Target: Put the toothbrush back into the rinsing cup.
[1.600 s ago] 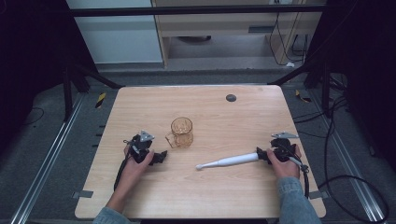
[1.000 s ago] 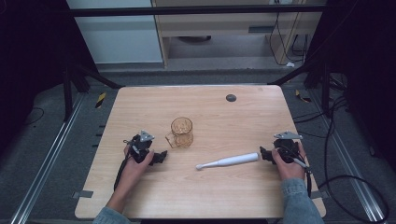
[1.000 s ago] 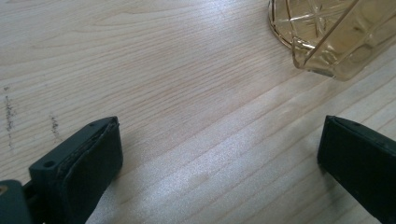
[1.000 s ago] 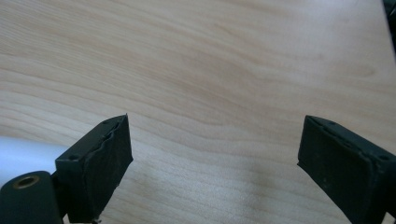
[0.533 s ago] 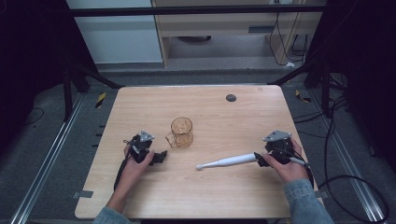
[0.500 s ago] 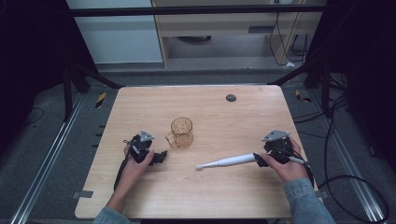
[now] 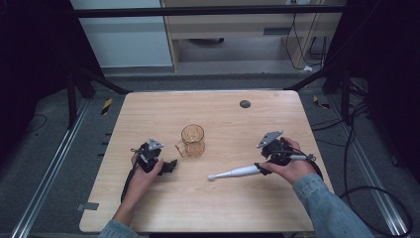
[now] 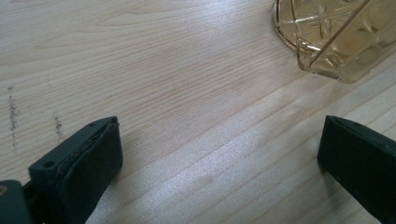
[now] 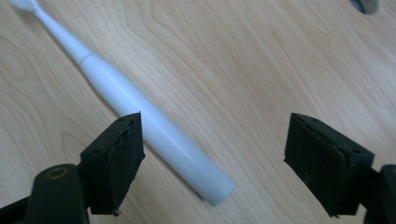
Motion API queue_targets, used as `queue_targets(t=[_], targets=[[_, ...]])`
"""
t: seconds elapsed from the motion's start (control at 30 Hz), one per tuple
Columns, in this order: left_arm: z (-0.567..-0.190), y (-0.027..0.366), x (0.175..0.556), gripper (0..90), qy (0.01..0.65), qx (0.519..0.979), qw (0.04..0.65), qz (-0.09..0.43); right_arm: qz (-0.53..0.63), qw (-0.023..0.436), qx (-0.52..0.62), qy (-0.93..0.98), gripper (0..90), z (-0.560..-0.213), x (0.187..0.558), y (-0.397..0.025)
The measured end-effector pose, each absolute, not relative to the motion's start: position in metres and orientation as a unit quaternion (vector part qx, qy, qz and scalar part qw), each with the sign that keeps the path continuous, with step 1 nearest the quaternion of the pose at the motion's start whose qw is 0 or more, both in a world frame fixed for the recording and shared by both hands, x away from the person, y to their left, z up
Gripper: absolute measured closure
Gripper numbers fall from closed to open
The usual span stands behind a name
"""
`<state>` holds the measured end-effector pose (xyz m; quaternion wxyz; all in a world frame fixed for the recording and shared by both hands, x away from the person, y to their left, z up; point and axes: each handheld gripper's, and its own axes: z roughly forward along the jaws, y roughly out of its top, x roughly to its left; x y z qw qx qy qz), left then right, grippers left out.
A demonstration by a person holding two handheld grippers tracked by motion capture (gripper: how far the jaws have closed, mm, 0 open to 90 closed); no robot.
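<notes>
On the light wooden table [image 7: 218, 208] right now: one amber cut-glass mug [image 7: 192, 140], one white electric toothbrush [image 7: 233, 173], one small dark round disc [image 7: 244, 103]. Two black hand-held grippers, the left gripper [image 7: 170, 165] and the right gripper [image 7: 261, 167], one per hand.

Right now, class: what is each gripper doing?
Left gripper: open, holding nothing, near the amber glass mug.
Right gripper: open, around the white toothbrush, not clamped.
</notes>
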<state>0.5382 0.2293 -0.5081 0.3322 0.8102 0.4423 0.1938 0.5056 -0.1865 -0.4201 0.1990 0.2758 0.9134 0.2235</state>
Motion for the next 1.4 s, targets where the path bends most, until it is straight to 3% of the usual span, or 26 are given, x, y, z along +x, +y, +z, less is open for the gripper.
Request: queue_targets(t=[0.53, 0.77, 1.4], targets=[[-0.508, 0.229, 0.538, 0.0, 0.441, 0.811, 0.332, 0.193, 0.206, 0.137, 0.205, 0.947, 23.8, -0.432, 0.522, -0.146], [-0.508, 0.229, 0.538, 0.0, 0.441, 0.811, 0.332, 0.193, 0.205, 0.131, 0.188, 0.952, 32.8, -0.437, 0.522, -0.141], [-0.508, 0.229, 0.538, 0.0, 0.441, 0.811, 0.332, 0.193, 0.180, 0.100, 0.146, 0.968, 43.6, -0.446, 0.524, -0.125]])
